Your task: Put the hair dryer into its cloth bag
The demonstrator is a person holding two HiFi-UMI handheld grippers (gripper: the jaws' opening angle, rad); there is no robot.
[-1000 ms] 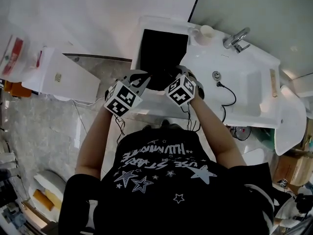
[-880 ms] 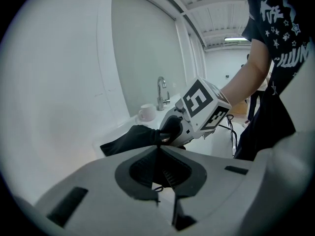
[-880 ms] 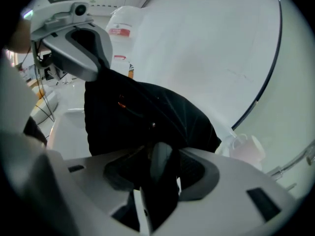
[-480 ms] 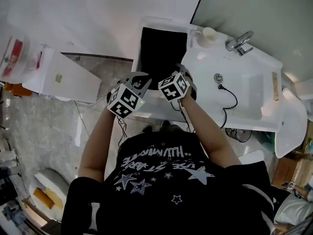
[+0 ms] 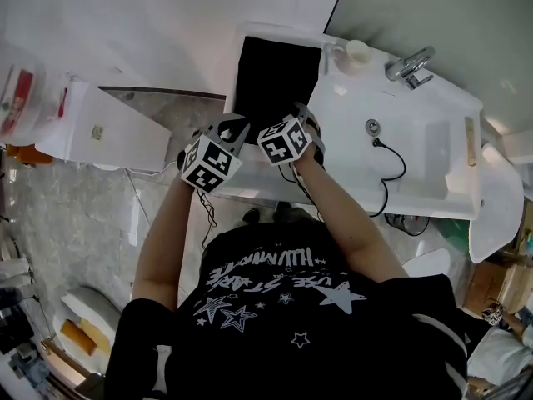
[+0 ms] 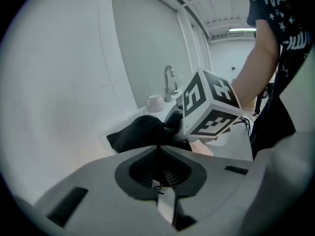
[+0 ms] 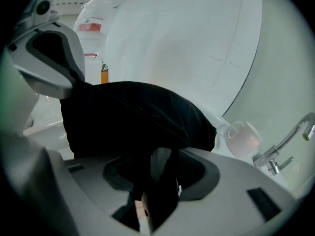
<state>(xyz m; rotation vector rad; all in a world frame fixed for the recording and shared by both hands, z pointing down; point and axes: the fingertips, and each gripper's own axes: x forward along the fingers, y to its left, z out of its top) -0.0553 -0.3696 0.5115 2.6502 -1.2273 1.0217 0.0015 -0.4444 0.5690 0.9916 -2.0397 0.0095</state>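
The black cloth bag (image 5: 275, 77) lies on the white counter (image 5: 346, 111) left of the sink. My left gripper (image 5: 234, 132) is at the bag's near edge, shut on the cloth (image 6: 140, 132), with its tips (image 6: 158, 147) meeting at the fabric. In the right gripper view the left gripper (image 7: 49, 58) holds that edge up. My right gripper (image 5: 301, 117) is close beside it, shut on a dark part of the hair dryer (image 7: 160, 181) that reaches into the bag (image 7: 138, 112). The rest of the dryer is hidden by cloth.
A white mug (image 5: 356, 52) and a chrome faucet (image 5: 408, 63) stand at the back of the counter, the mug just right of the bag. A black cord (image 5: 387, 169) lies across the sink basin (image 5: 425, 152). A white box (image 5: 108, 127) stands on the floor to the left.
My right gripper has moved left, closer to the left gripper, and rolled. The left gripper has shifted slightly along the bag's near edge.
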